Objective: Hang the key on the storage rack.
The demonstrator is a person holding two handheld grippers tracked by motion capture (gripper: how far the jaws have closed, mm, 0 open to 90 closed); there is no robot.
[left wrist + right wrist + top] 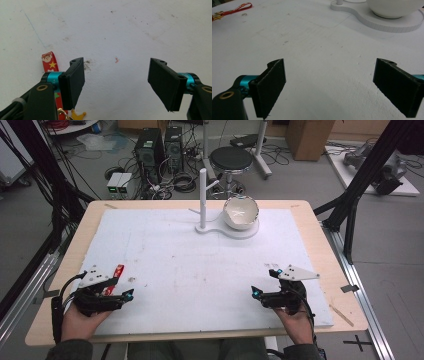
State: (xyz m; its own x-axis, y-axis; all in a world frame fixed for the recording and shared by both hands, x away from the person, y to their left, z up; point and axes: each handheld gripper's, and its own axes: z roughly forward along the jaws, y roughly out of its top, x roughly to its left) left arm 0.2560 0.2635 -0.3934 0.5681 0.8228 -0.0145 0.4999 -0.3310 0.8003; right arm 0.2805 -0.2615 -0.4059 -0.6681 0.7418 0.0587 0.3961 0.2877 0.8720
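A red strap (118,271) with a cartoon figure and yellow stars (50,62) lies flat on the white mat (200,265) at the front left. A gold clasp and a yellow crown charm (78,115) hang at its near end. My left gripper (120,290) rests just right of it, open and holding nothing (116,82). The strap runs under its left jaw. At the front right, my right gripper (264,281) is open over bare mat (337,85). In the right gripper view the strap (234,10) lies far off at the top left.
A white stand (227,230) sits at the back centre of the mat, with an upright post (203,195) and a white bowl (241,212) on it. Its base (362,17) and bowl (392,7) are ahead of the right gripper. The wooden table edge (320,235) frames the mat.
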